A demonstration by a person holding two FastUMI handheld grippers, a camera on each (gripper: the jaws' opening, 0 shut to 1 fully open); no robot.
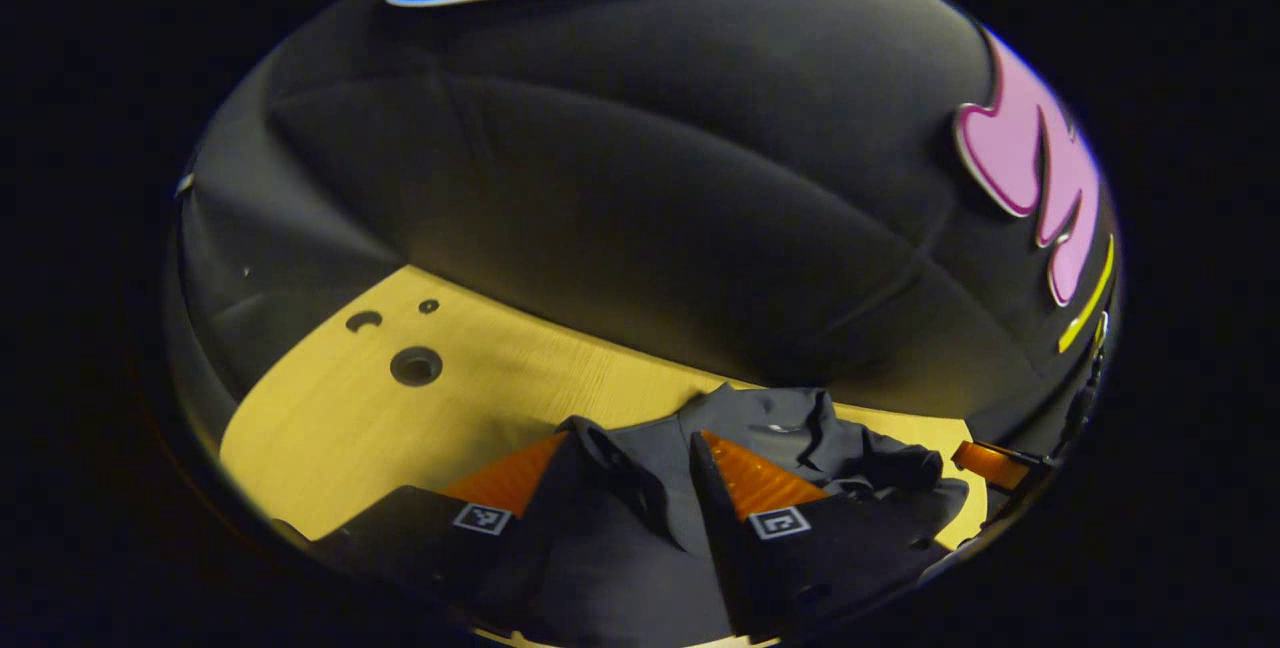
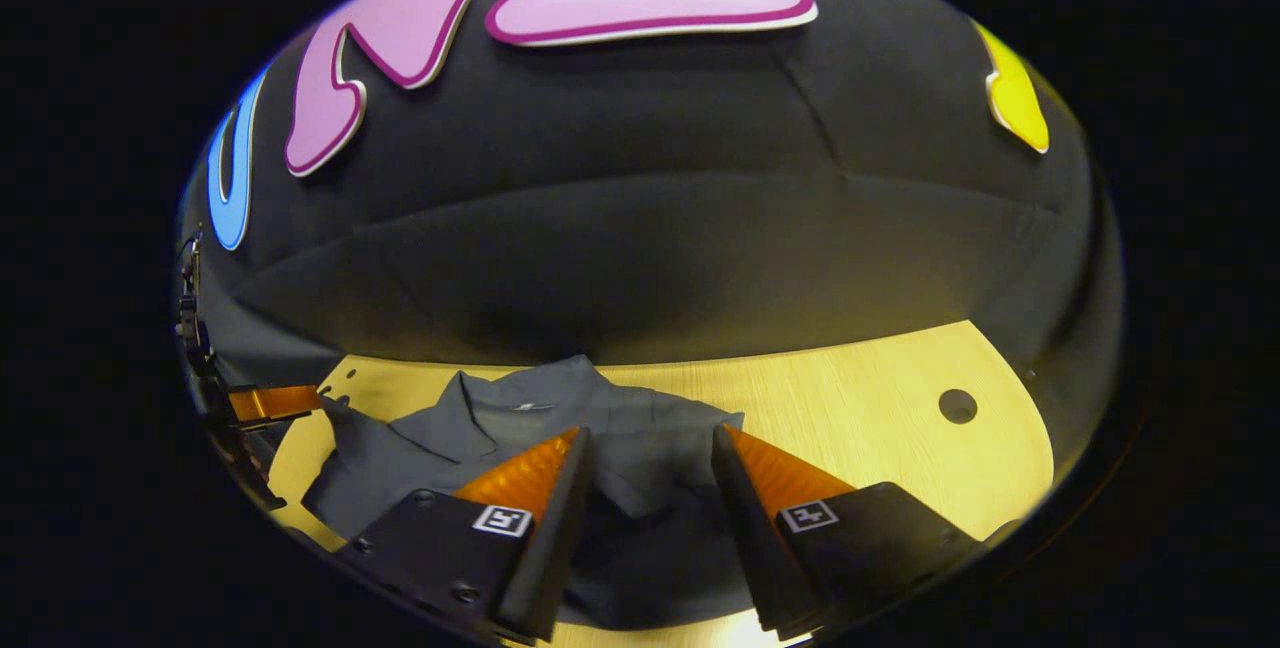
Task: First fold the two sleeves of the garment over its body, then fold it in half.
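Pale wooden bench [image 2: 880, 398] carries a grey shirt [image 2: 520, 418], collar toward the wall. Nearest, the left tool [image 1: 625, 448] and right tool [image 2: 648, 443] each hang over the shirt with fingers apart, gripping nothing. Bunched cloth by the collar could drag and spoil the sleeve fold. Beyond the shirt, holes [image 1: 416, 366] dot the bench.

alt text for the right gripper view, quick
A dark grey collared garment lies rumpled on a light wooden table, with the right gripper open just above it, fabric showing between its two fingers. The left gripper reaches in at the garment's far left edge, and the booth's black cloth wall rises behind the table.
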